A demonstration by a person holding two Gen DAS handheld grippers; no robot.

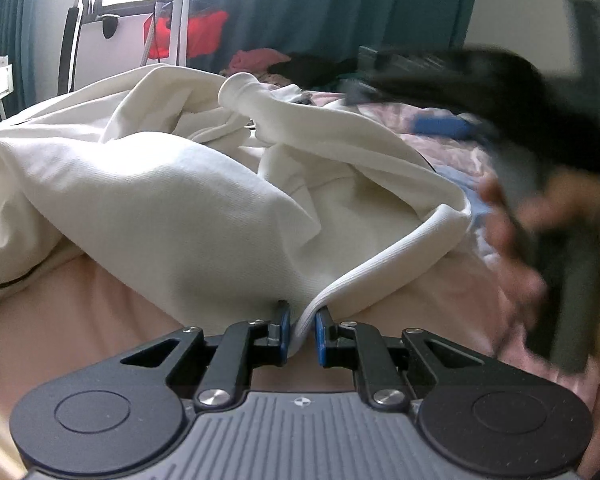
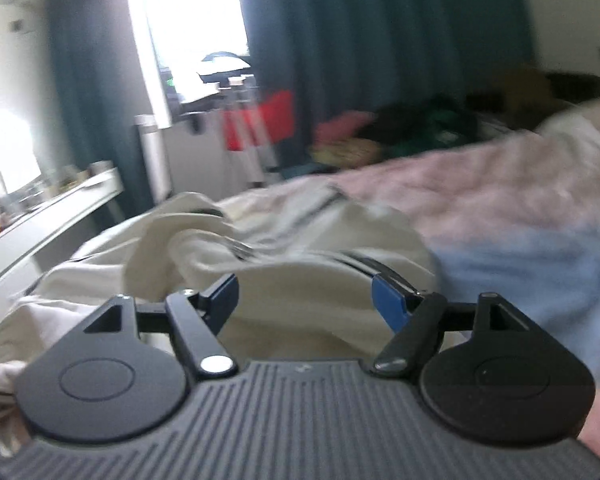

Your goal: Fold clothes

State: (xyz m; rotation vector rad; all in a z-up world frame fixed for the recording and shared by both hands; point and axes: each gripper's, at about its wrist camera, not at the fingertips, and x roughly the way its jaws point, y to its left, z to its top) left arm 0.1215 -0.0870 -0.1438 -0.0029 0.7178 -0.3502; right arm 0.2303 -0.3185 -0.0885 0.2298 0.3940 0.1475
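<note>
A crumpled white garment (image 1: 148, 184) lies on a pink bedspread (image 1: 112, 304). My left gripper (image 1: 302, 330) is shut on the garment's ribbed white hem (image 1: 380, 268) at the near edge. The right gripper (image 1: 560, 240) shows blurred at the right of the left wrist view, held by a hand. In the right wrist view my right gripper (image 2: 306, 294) is open and empty, just above the white garment (image 2: 292, 280). That view is motion-blurred.
The bedspread (image 2: 500, 200) runs to the right, with a light blue patch (image 2: 520, 272). A pile of pink and dark clothes (image 1: 284, 64) lies at the far edge. A red item on a stand (image 1: 188, 32), teal curtains (image 1: 320, 8) and a white shelf (image 2: 60, 208) stand beyond.
</note>
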